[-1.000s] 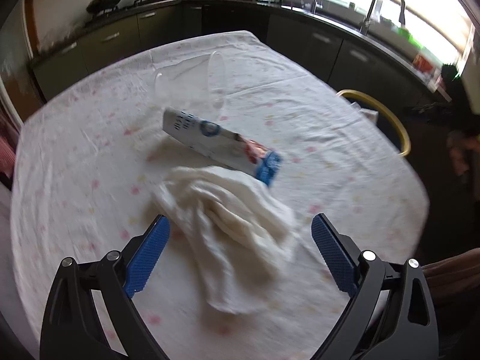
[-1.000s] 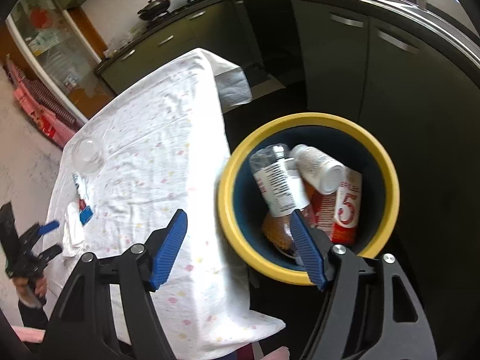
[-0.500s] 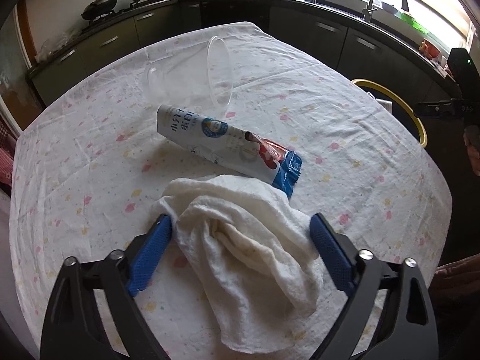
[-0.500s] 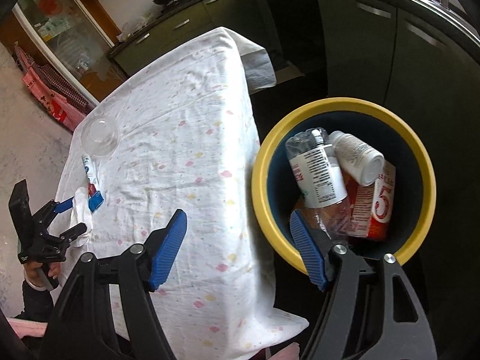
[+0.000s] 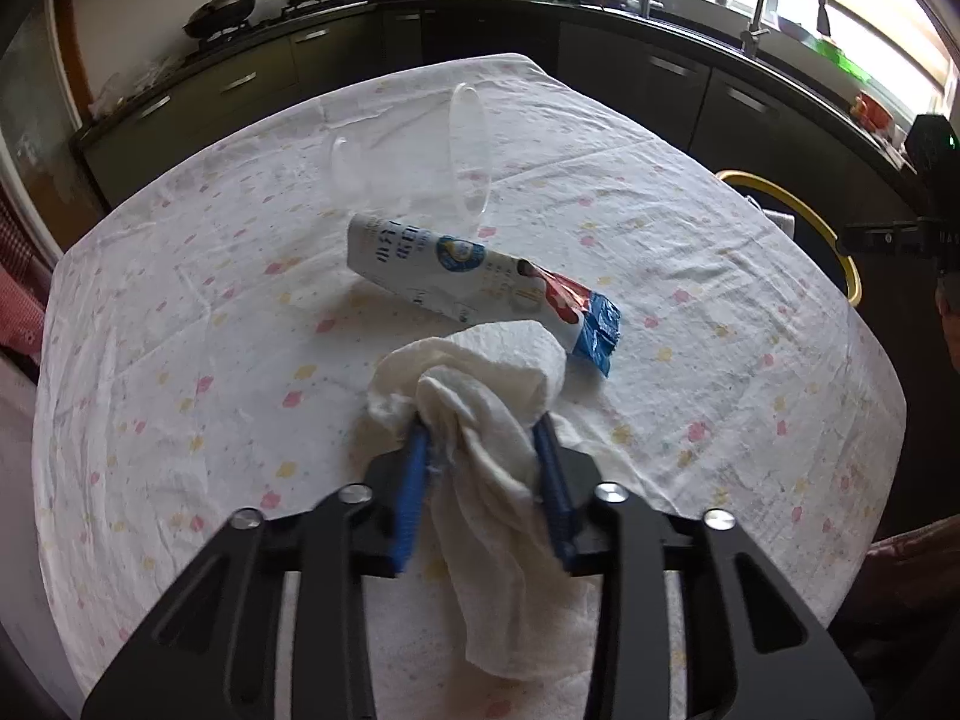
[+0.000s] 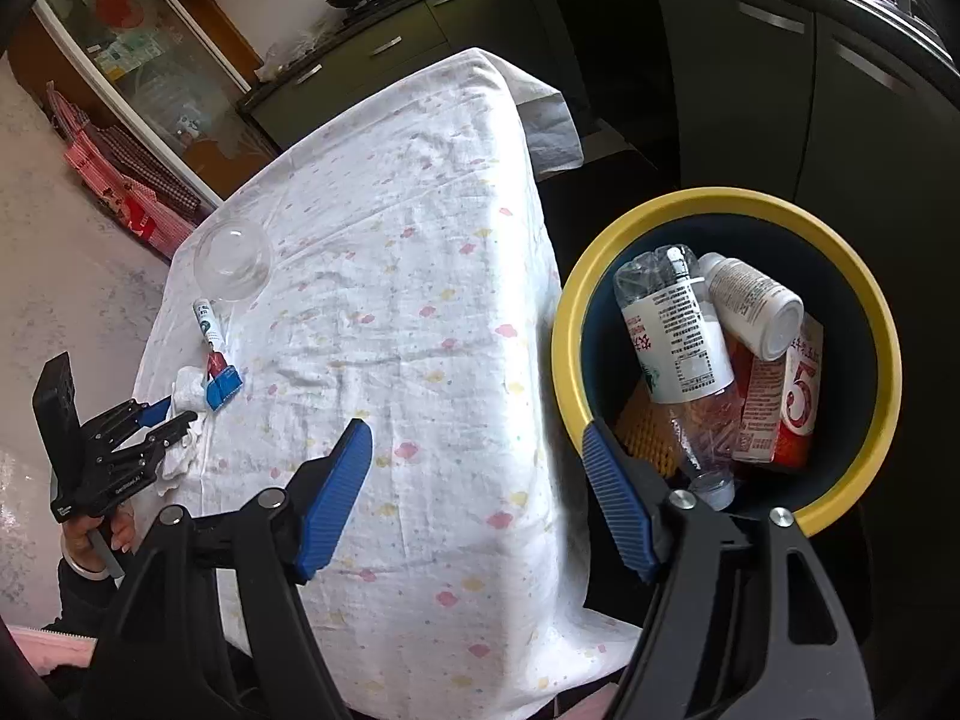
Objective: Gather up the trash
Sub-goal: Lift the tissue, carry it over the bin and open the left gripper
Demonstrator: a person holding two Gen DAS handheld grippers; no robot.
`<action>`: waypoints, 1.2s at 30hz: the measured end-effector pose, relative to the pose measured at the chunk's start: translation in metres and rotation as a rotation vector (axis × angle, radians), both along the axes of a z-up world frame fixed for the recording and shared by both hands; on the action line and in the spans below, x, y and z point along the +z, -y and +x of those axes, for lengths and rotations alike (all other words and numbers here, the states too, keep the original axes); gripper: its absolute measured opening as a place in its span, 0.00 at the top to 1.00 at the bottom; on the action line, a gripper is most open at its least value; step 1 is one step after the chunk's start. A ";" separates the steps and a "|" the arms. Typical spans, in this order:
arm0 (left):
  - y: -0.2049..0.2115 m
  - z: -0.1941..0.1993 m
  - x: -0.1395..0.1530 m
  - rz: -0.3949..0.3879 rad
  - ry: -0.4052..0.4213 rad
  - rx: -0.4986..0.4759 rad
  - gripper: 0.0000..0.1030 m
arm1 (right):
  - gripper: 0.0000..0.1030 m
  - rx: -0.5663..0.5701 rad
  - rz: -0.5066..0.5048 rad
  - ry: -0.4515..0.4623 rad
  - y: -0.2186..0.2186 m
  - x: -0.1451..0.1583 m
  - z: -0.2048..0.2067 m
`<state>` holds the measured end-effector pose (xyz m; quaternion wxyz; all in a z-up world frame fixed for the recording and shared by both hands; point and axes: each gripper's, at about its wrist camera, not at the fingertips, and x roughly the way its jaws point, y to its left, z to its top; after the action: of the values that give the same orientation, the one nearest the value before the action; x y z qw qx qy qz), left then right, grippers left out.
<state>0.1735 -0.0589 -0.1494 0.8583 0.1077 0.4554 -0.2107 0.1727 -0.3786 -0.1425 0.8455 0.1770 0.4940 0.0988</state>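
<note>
My left gripper (image 5: 480, 438) is shut on a crumpled white paper towel (image 5: 486, 384) on the table; it also shows in the right wrist view (image 6: 165, 411). Behind the towel lie a white, red and blue snack wrapper (image 5: 474, 276) and a clear plastic cup (image 5: 414, 174) on its side. My right gripper (image 6: 477, 450) is open and empty, held high between the table edge and a yellow-rimmed trash bin (image 6: 864, 312). The bin holds a plastic bottle (image 6: 678, 348), a white bottle (image 6: 750, 306) and a red carton (image 6: 786, 402).
The table (image 5: 690, 228) wears a white spotted cloth. The bin rim (image 5: 804, 222) shows past the table's right edge in the left wrist view. Dark kitchen cabinets (image 5: 660, 78) with a sink and a stove line the back wall.
My left gripper has moved forward and closed on the paper towel, bunching it up. The right gripper has drifted left from over the bin toward the table edge, still open.
</note>
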 end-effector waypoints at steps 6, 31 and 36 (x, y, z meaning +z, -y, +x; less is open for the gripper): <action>-0.006 -0.010 0.011 -0.021 0.003 0.021 0.79 | 0.33 0.000 0.013 0.002 0.002 0.000 -0.002; 0.172 -0.050 0.106 -0.125 0.023 -0.409 0.80 | 0.30 -0.324 -0.034 0.101 0.101 0.005 -0.095; 0.257 -0.018 0.098 -0.149 -0.043 -0.474 0.80 | 0.30 -0.401 -0.012 0.105 0.132 -0.004 -0.117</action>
<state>0.1553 -0.3155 -0.0509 0.7804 0.1436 0.4189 -0.4414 0.0555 -0.5103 -0.1465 0.8739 0.2612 0.4047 -0.0654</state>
